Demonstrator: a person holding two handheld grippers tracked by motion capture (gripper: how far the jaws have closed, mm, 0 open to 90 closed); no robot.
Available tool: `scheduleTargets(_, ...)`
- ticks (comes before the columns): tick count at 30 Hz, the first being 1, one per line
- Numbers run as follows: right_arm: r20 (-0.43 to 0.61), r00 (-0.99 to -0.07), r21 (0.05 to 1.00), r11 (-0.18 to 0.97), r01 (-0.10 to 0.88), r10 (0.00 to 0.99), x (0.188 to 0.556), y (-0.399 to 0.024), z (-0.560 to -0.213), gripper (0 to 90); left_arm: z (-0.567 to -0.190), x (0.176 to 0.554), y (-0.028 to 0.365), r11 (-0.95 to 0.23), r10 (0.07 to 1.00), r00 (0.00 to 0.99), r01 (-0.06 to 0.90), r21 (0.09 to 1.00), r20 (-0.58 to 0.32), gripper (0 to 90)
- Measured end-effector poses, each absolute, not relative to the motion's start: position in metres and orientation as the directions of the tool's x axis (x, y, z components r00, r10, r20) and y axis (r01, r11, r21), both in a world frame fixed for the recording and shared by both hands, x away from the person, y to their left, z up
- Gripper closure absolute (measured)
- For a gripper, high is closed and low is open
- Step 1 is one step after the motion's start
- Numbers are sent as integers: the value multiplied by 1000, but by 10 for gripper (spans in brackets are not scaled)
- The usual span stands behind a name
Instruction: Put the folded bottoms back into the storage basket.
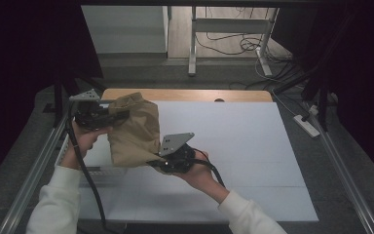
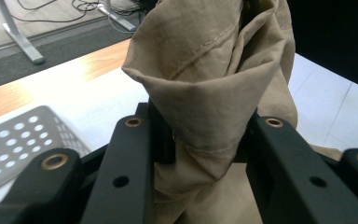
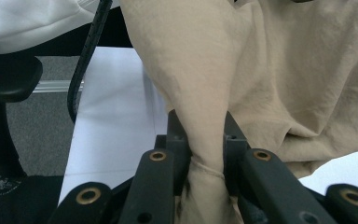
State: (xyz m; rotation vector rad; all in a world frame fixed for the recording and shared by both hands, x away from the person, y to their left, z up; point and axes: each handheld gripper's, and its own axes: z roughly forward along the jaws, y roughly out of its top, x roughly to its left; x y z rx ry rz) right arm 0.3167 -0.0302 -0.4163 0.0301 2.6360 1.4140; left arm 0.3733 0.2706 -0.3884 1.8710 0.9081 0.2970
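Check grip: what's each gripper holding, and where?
Both hold the crumpled tan cloth garment: left gripper pinches a stitched fold near its top, right gripper its lower hem.

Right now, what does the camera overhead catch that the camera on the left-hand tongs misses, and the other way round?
The high view takes in both hands, the right tongs clamped on the lower edge of the tan cloth garment, the white sleeves and the whole white table top. The left gripper view gives a close look at the stitched seam and at the fold bunched between the left tongs, with a perforated white tray beside them. Both share the garment, the left tongs' grip on it, the white table and its wooden edge.
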Motion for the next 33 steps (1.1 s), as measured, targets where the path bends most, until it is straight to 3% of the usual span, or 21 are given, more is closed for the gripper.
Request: scheduleTargets(33, -92, -993, 821, 569, -37, 68, 337, 20, -422, 786, -394, 377, 312, -205, 769, 614, 501, 841, -178, 688)
